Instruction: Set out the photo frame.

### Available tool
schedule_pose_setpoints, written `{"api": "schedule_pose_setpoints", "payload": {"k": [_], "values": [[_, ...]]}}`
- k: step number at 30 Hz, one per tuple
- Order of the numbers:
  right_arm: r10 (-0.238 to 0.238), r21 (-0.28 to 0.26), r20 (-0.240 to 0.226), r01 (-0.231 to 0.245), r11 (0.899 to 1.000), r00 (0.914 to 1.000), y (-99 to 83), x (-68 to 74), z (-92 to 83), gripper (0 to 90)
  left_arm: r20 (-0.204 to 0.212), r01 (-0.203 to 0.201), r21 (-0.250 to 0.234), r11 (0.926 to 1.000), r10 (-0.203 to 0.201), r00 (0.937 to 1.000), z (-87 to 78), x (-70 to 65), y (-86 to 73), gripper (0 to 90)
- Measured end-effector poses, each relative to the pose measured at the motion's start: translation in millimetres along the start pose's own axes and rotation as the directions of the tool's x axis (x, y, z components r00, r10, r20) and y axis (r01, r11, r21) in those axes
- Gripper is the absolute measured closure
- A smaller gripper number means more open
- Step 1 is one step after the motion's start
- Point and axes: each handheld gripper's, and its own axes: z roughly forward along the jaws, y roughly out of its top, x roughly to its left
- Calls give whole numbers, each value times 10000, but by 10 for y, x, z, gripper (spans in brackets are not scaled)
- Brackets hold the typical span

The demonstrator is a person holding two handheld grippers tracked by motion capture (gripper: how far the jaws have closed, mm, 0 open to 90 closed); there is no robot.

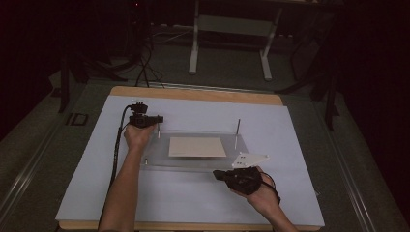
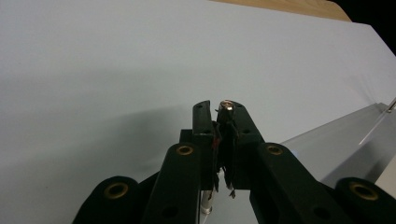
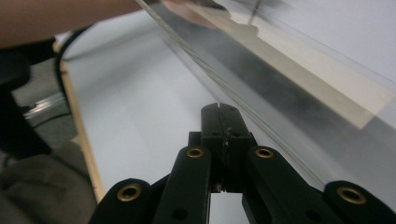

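One bench point(image 1: 193, 94) carries one pale blue sheet point(image 1: 193, 193), and on this sheet lies one clear plate point(image 1: 159, 152) with one beige square card point(image 1: 197, 146) in its middle. From the plate rise thin metal pins; I count three in the high view: one point(image 1: 237, 133) at the far right corner, one point(image 1: 158, 130) at the far left corner beside the left hand, and one short one point(image 1: 146, 160) at the near left corner. There are two claws. The left claw point(image 2: 220, 122) is clenched on the top of the far left pin point(image 2: 226, 106), whose round metal head stands out between the jaws in the left gripper view; the high view does not let me see this grip. The right claw point(image 3: 223, 122) is clenched with nothing between the jaws, and it hovers just beside the near edge of the clear plate point(image 3: 280, 93), apart from it. The right gripper view shows the card point(image 3: 327, 88) through the plate from a low angle.
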Motion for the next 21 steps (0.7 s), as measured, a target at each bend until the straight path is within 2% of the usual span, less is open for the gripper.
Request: {"api": "schedule_pose_setpoints", "payload": {"k": [1,2,4,7,9,12,17,18,21], "values": [[0,0,0,0,10000,10000,0,0,0,900,11,22,6,10000,-22,10000,0,2,1,844],[59,9,377,-59,10000,9993,-34,17,55,900,49,16,13,10000,-16,10000,0,8,1,844],[65,-36,535,-63,10000,9985,-46,25,76,900,69,9,28,10000,-9,10000,-1,10,2,843],[236,-214,1152,-213,9995,9931,-66,37,120,900,94,-26,47,10000,25,10000,-5,11,1,843],[433,-320,1296,-395,9987,9906,-70,28,135,900,105,-8,26,10000,8,9999,-3,13,0,842],[616,-607,1434,-534,9967,9878,-48,28,127,900,241,-27,-30,10000,28,9997,-2,29,-7,842],[665,-701,1482,-566,9959,9867,-23,21,118,900,270,-131,-94,9999,133,9995,-4,28,-13,837],[667,-710,1481,-566,9959,9867,-19,17,116,900,245,-379,-149,9992,383,9990,-9,24,-23,836],[679,-662,1360,-593,9960,9884,-24,13,121,900,305,-495,-120,9987,499,9983,-21,35,-27,825]]}}
